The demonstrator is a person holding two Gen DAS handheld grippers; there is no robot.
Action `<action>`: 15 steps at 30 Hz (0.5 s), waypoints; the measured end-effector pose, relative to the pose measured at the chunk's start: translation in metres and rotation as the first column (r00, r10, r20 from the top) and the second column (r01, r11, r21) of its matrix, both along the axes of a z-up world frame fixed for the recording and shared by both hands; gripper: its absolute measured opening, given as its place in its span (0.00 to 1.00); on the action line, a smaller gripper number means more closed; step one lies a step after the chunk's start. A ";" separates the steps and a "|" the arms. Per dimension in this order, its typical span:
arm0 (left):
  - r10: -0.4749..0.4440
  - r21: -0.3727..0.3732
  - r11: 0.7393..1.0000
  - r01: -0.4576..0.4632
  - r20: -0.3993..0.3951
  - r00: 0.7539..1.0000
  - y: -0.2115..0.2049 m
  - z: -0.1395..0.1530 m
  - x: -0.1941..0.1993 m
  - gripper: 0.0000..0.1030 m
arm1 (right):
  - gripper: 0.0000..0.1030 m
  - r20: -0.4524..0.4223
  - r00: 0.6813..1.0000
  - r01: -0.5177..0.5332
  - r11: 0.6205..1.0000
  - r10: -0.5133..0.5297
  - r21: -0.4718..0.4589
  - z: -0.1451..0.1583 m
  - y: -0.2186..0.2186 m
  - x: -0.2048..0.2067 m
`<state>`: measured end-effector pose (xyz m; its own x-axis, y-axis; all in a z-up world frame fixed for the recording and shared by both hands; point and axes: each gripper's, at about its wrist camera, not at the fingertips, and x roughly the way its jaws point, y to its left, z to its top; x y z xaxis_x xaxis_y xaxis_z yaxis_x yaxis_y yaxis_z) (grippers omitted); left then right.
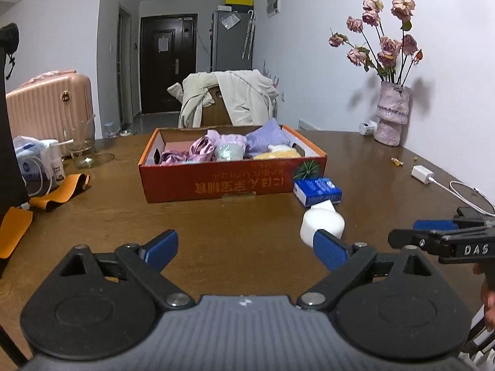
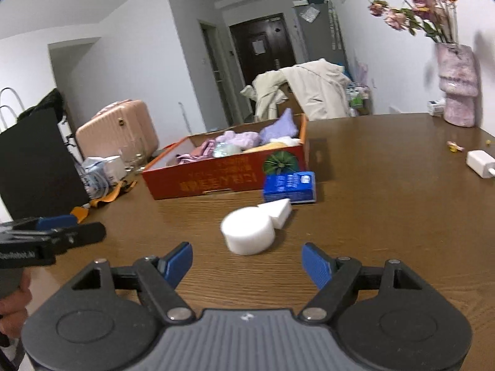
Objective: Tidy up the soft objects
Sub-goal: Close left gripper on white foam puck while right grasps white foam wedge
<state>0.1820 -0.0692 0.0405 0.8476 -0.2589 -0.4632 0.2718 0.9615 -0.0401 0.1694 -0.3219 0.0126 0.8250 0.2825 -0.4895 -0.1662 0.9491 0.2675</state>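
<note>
Nearest the cameras, the left gripper (image 1: 246,252) is hanging low over the brown wooden table (image 1: 216,232) with its blue-padded jaws spread wide and nothing between them, and the right gripper (image 2: 247,266) beside it is likewise standing well open and empty. Just ahead of the right gripper, a white foam cylinder (image 2: 247,230) is lying on the bare wood, apart from the pads, with a white foam wedge (image 2: 278,211) touching its far side; in the left wrist view this cylinder is sitting just beyond the left gripper's right-hand pad. Behind the wedge, a blue packet (image 2: 289,187) is resting against the front of an orange cardboard box (image 1: 222,182), which is holding purple, pink, pale green and yellow soft things (image 1: 229,148). Farther back, a chair draped with pale clothing (image 1: 229,99) is standing at the table's far edge, a pink vase of dried roses (image 1: 391,114) is sitting by the right wall, a pink suitcase (image 1: 49,108) is standing at the left, and a dark door (image 1: 168,61) is closing off the hallway.
</note>
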 end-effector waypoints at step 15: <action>-0.135 -0.049 0.990 0.134 -0.013 0.991 -0.035 -0.016 0.038 0.93 | 0.66 -0.041 0.996 0.082 0.995 -0.080 0.061 -0.007 -0.014 0.029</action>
